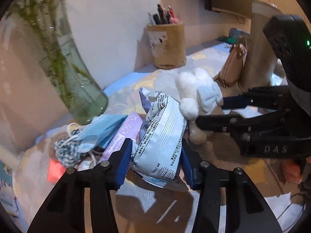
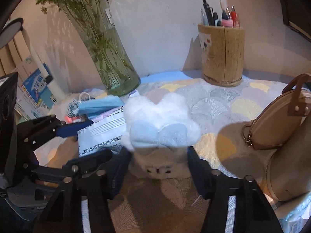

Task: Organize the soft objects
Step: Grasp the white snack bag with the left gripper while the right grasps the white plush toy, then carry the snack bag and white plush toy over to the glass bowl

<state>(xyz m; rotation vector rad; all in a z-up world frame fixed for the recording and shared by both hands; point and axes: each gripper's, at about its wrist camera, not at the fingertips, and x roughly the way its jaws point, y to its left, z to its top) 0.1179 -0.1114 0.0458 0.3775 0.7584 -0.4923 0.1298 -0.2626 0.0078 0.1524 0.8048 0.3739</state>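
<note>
Now your left gripper (image 1: pixel 155 161) pinches the crinkly, slippery packet (image 1: pixel 161 136) midway; your right gripper (image 2: pixel 158 167) squeezes the squashy plush (image 2: pixel 161 116) at its base.

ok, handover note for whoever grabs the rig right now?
Left gripper: shut on the white snack packet.
Right gripper: shut on the plush toy.
Blue face mask, purple packet and striped cord lie piled by the glass vase.
Done: both items gripped.
Left: place both, then sort the pile.
</note>
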